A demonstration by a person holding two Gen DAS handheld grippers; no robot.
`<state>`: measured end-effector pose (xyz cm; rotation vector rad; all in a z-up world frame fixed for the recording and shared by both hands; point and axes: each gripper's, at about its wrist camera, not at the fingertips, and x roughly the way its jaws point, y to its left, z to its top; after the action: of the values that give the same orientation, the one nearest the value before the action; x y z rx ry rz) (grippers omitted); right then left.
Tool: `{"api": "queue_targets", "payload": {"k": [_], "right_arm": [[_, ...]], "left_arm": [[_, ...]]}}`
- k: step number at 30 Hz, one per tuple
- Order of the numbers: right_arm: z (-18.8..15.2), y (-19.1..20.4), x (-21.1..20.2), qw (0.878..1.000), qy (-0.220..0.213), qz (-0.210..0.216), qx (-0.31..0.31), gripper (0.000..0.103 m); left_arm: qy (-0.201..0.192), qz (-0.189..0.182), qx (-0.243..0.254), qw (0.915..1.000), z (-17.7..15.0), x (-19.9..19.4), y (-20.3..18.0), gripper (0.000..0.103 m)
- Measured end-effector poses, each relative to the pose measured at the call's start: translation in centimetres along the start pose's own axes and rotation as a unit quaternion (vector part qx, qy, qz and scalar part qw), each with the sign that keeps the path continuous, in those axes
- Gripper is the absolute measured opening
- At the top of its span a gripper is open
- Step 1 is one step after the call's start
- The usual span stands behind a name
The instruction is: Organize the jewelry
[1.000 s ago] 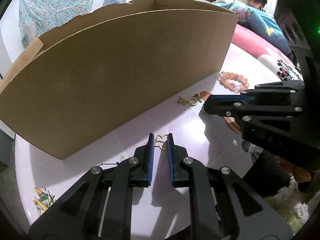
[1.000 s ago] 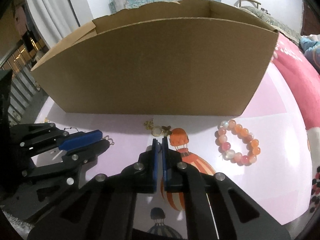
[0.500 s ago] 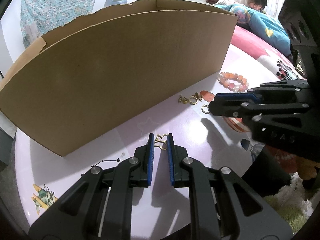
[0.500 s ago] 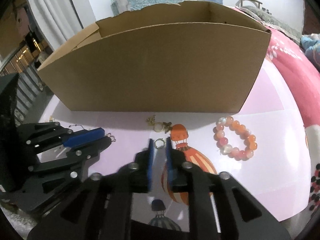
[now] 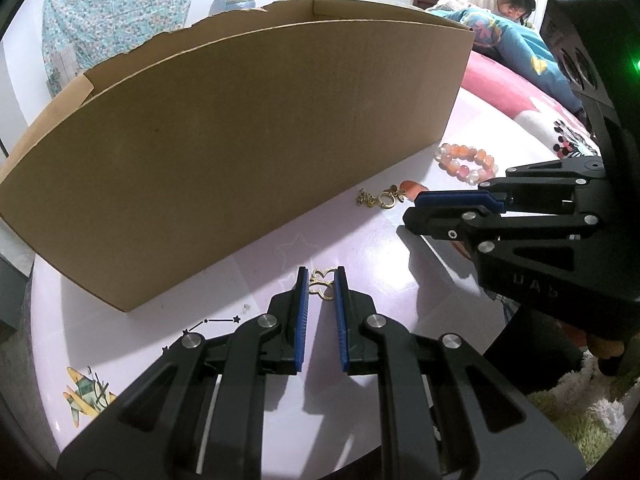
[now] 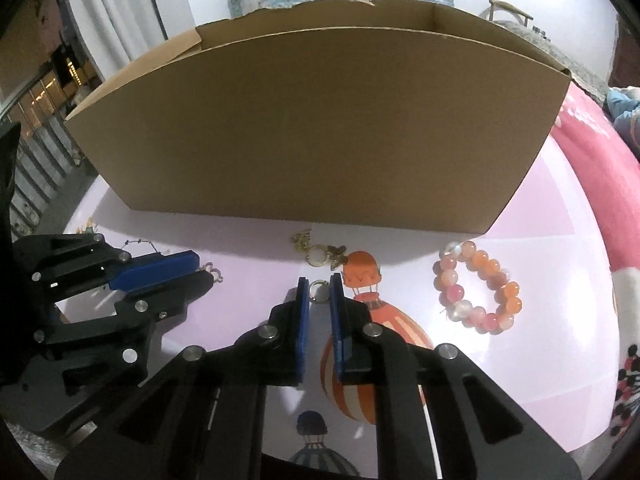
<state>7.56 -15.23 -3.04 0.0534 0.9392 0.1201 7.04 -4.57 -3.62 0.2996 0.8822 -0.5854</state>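
Two matching black handheld grippers with blue-lined fingers

The left gripper point(image 5: 323, 280) and right gripper point(image 6: 319, 290) are each showing angular matte-black linkage arms with triangular cut-outs, round silver pivot screws point(image 5: 267, 321) shining at the joints, and ribbed blue pads point(image 6: 303, 324) lining the inner faces of both fingers. The right gripper's boxy black housing point(image 5: 588, 52) is glowing with a small green light and bearing faint embossed lettering.

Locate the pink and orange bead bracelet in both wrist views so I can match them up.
Left wrist: bead bracelet lies right of centre, by the cardboard box's right end.
Right wrist: bead bracelet lies at right, below the cardboard box's right corner.
Shared landmark: the gold charm lying along the box front.
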Motion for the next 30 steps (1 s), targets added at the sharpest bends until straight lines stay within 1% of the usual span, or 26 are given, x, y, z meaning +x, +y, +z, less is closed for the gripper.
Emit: {"api": "queue_targets", "payload": {"k": [10,11,17,23,27,30], "right_arm": [[0.1,0.5,-0.5,1.000,-0.009,0.007,0.008,0.010],[-0.1,-0.7,-0.8,1.000,-0.010,0.008,0.009,0.010],[-0.2,-1.4,-2.4,1.000,-0.023,0.008,0.010,0.010],[0.4,-1.6,-4.9,0.999,-0.052,0.012,0.004,0.010],[1.7,-1.3,-7.3,0.996,-0.086,0.019,-0.010,0.010],[2.9,-1.1,-9.6,0.992,-0.118,0.030,-0.019,0.010]], "left_arm": [[-0.004,-0.004,-0.002,1.0000,-0.1,-0.2,0.2,0.012],[-0.004,-0.005,-0.002,1.0000,-0.1,-0.2,0.2,0.012],[-0.014,-0.006,-0.002,0.9999,-0.1,-1.3,0.4,0.012],[-0.042,-0.003,0.012,0.9991,0.7,-4.1,0.2,0.012],[-0.070,-0.018,0.011,0.9973,1.9,-6.9,0.5,0.012],[-0.104,-0.034,0.009,0.9939,3.2,-9.5,0.8,0.012]]}}
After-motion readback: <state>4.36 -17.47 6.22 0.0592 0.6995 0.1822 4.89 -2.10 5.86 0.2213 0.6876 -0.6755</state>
